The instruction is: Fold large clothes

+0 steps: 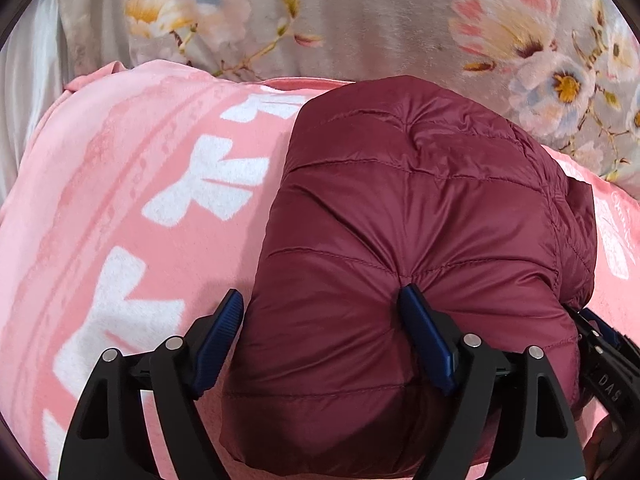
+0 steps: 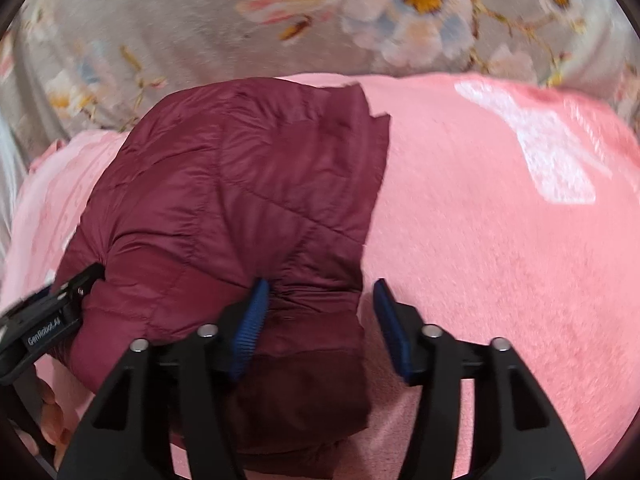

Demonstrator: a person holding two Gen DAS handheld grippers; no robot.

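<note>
Looking down from both wrists, I have the maroon puffer jacket [image 1: 420, 216] as my landmark: it lies folded into a thick bundle on the pink blanket [image 1: 120, 184], which carries white bow shapes and lies over a grey floral bedspread [image 1: 360, 20] beyond the jacket's far edge.

My left gripper [image 1: 322, 312] is spread wide at the jacket's near left corner. One blue pad [image 1: 224, 328] stands off the jacket's left edge over the blanket, not touching the fabric as far as I can see; the other pad [image 1: 420, 320] digs into the quilted top, with creases fanning out from its tip. Nothing is pinched between them.

My right gripper [image 2: 320, 312] sits at the jacket's near right edge, its jaws partly apart. Its left pad [image 2: 252, 320] touches the wrinkled fabric, its right pad [image 2: 390, 320] hangs over bare blanket just beside the jacket's edge. It grips nothing.

From the right wrist view I see the left gripper's black body [image 2: 48, 312] against the jacket's left side.
</note>
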